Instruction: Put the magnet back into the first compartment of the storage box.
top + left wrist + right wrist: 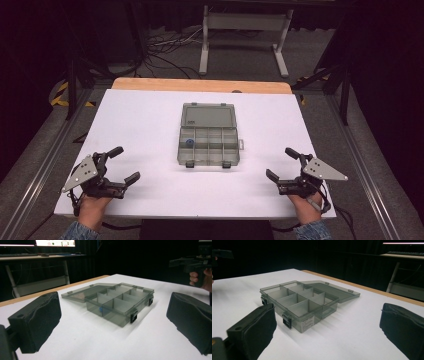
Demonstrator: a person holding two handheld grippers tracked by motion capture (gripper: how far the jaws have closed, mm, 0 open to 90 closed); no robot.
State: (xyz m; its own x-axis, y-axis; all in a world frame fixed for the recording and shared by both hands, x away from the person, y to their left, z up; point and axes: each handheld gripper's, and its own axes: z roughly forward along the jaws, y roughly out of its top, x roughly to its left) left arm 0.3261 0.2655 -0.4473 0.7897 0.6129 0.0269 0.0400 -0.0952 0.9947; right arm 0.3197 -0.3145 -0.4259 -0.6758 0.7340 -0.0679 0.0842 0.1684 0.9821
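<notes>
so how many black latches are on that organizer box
2, both on the near front wall of the organizer box, whose lid lies open: left latch by the left corner, right latch by the right corner.

A white table (150, 125) with a wooden far edge stands on grey floor (40, 145). Beyond it, a white desk frame (245, 30) and cables (170, 47); dark surroundings.

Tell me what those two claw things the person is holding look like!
Each is black, with two chunky padded jaws and a grey three-cornered plate on top. The left gripper and the right gripper look like twins. A dark cable trails from the left one. The person's sleeves are blue denim.
</notes>
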